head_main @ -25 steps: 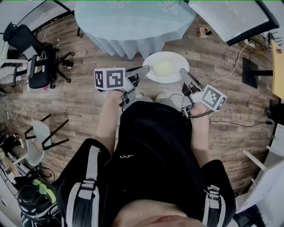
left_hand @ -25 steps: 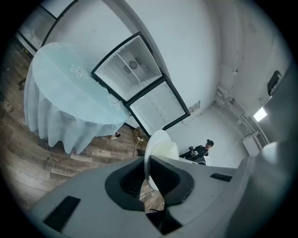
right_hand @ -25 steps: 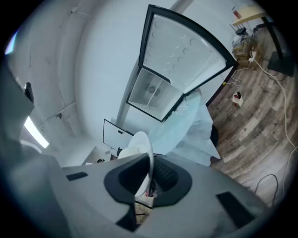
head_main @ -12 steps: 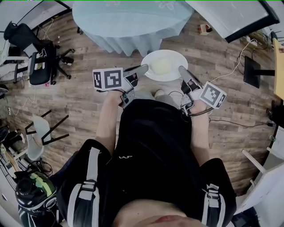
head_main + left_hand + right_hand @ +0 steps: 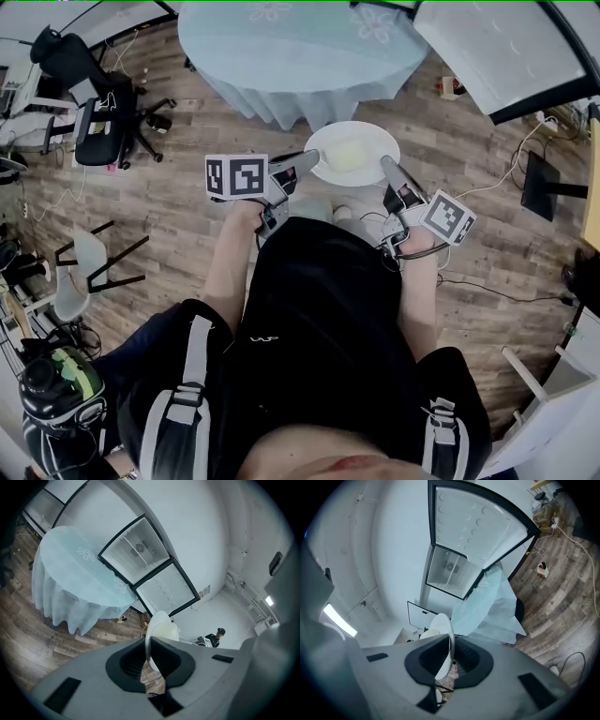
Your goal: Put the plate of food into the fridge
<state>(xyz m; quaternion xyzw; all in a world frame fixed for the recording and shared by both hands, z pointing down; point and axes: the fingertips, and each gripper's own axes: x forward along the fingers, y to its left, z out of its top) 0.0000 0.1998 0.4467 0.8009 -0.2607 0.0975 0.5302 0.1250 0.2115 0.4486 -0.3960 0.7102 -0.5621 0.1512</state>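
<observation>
A white plate [image 5: 361, 152] carrying a pale lump of food [image 5: 348, 155] hangs over the wood floor in front of the person. My left gripper [image 5: 307, 159] is shut on the plate's left rim and my right gripper [image 5: 385, 165] is shut on its right rim. The plate's edge [image 5: 149, 646] runs between the jaws in the left gripper view, and the rim [image 5: 451, 644] shows the same way in the right gripper view. The fridge [image 5: 149, 569] stands open behind the table, with white shelves and its door [image 5: 477, 527] swung out.
A round table with a pale blue cloth [image 5: 300, 52] stands just beyond the plate. Black office chairs [image 5: 94, 122] sit at the left, a folding chair [image 5: 84, 277] lower left. Cables and a stand [image 5: 544, 178] lie on the floor at the right. A person [image 5: 213, 637] sits far off.
The plate and both grippers have shifted slightly toward the table, which now fills more of the top of the head view. Both grips are unchanged.
</observation>
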